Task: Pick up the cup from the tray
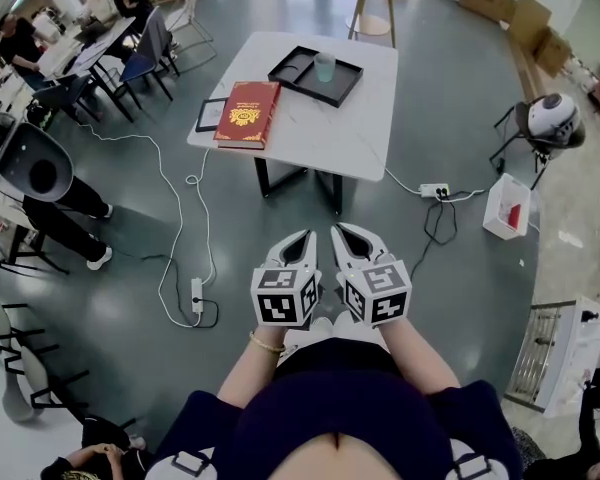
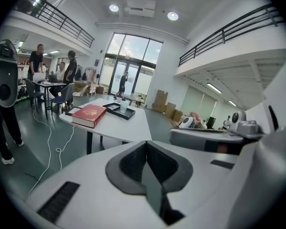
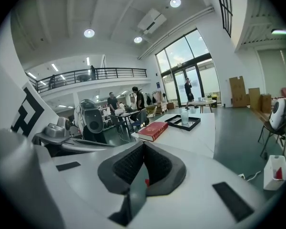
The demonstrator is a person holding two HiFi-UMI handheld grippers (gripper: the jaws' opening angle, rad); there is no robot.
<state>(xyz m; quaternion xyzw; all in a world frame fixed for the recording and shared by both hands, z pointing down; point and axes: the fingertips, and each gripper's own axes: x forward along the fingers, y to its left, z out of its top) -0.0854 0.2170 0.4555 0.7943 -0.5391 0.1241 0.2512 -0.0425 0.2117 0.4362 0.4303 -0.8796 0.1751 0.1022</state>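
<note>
A pale translucent cup [image 1: 325, 66] stands in a black tray [image 1: 298, 80] on the far part of a white table [image 1: 350, 128]. The same cup [image 2: 124, 107] [image 3: 184, 116] shows small and distant in both gripper views. My left gripper [image 1: 302, 240] and right gripper [image 1: 346, 233] are held side by side close to my body, well short of the table, over the grey floor. Each has its jaws pressed together with nothing between them.
A red book [image 1: 246, 113] and a small dark-framed item [image 1: 210, 114] lie on the table's near left. A power strip [image 1: 435, 191] and cables [image 1: 180, 228] lie on the floor. People sit at desks [image 1: 90, 48] at far left; a white bin [image 1: 506, 206] stands right.
</note>
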